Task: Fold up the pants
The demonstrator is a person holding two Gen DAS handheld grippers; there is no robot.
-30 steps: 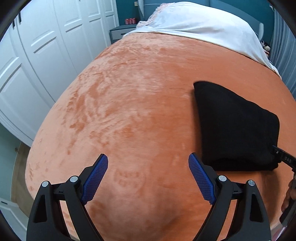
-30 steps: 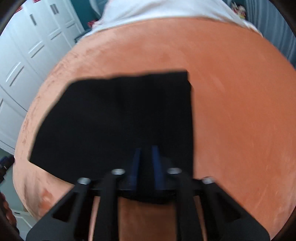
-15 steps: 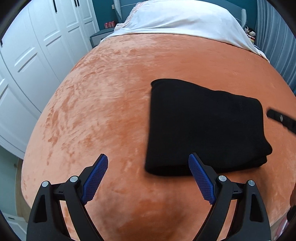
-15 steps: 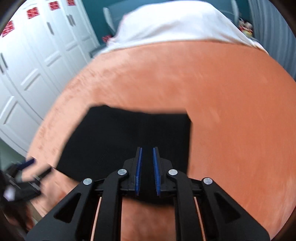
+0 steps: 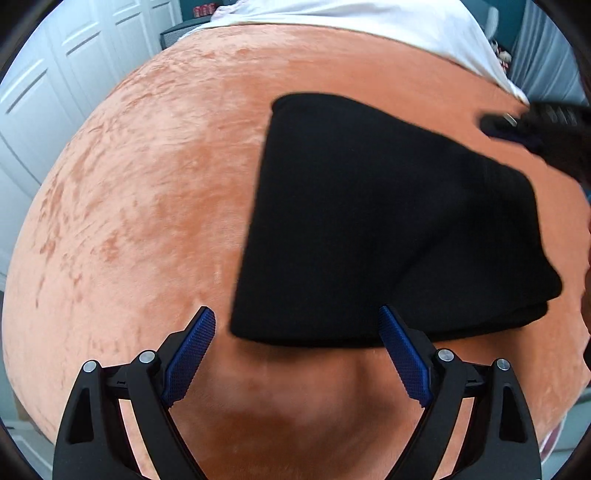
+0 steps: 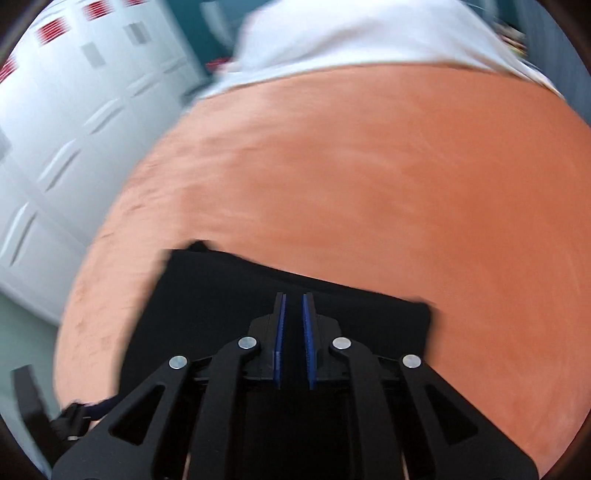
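White wardrobe doors (image 5: 55, 92) stand at the far left, beside the bed's orange plush blanket (image 5: 147, 221). The left gripper (image 5: 295, 347) hovers low over the blanket with its blue-padded fingers (image 5: 192, 343) spread wide and grasping nothing; its right finger overlaps the near edge of the folded black pants (image 5: 388, 229), which lie flat on the blanket right of centre. A white sheet (image 5: 369, 18) covers the head of the bed. At the far right, the right gripper (image 6: 293, 325) sits over the pants, fingers drawn nearly together with a narrow gap; whether they pinch cloth cannot be told.
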